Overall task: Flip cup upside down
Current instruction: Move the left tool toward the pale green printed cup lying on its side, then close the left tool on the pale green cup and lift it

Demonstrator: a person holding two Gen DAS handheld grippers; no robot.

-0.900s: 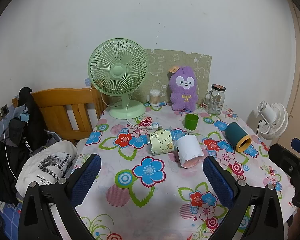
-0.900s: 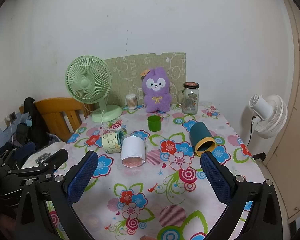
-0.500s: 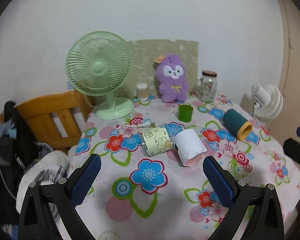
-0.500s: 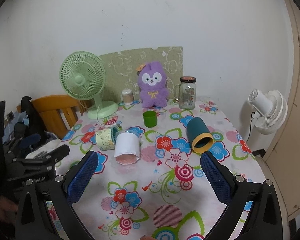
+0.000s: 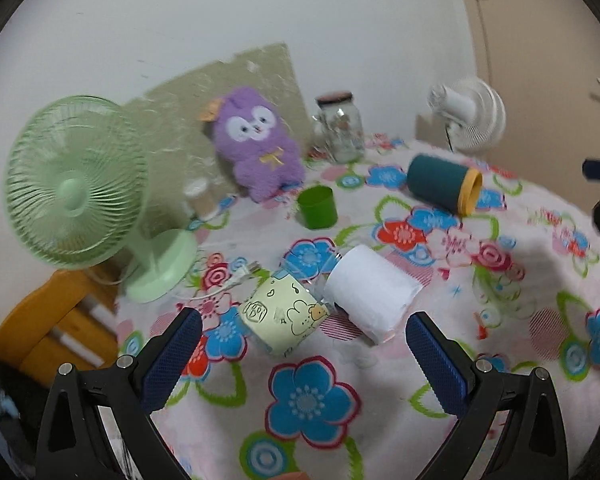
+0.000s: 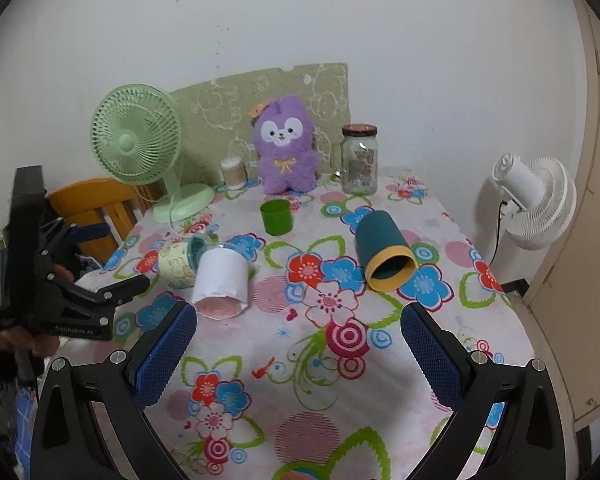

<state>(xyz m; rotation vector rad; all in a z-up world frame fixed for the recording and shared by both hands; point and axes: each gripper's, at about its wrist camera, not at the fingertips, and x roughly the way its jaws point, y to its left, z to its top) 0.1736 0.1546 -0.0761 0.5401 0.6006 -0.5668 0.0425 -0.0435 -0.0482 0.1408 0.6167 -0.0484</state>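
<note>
Several cups are on the floral tablecloth. A white cup (image 5: 370,296) (image 6: 221,280) lies on its side mid-table, pink mouth toward me. A yellow cartoon cup (image 5: 284,314) (image 6: 177,264) lies on its side touching its left. A teal cup with a yellow rim (image 5: 444,182) (image 6: 384,254) lies on its side to the right. A small green cup (image 5: 317,206) (image 6: 276,217) stands upright behind. My left gripper (image 5: 300,354) is open, just short of the yellow and white cups. My right gripper (image 6: 298,346) is open and empty above the near tablecloth.
A green desk fan (image 6: 140,148), a purple plush toy (image 6: 286,152), a glass jar (image 6: 359,160) and a cotton swab tub (image 6: 233,172) line the back. A white fan (image 6: 536,202) stands off the right edge. A wooden chair (image 6: 96,208) is at the left.
My left gripper has moved forward and swung right, closing in on the yellow and white cups. My right gripper has drifted slightly. No cup has moved.
</note>
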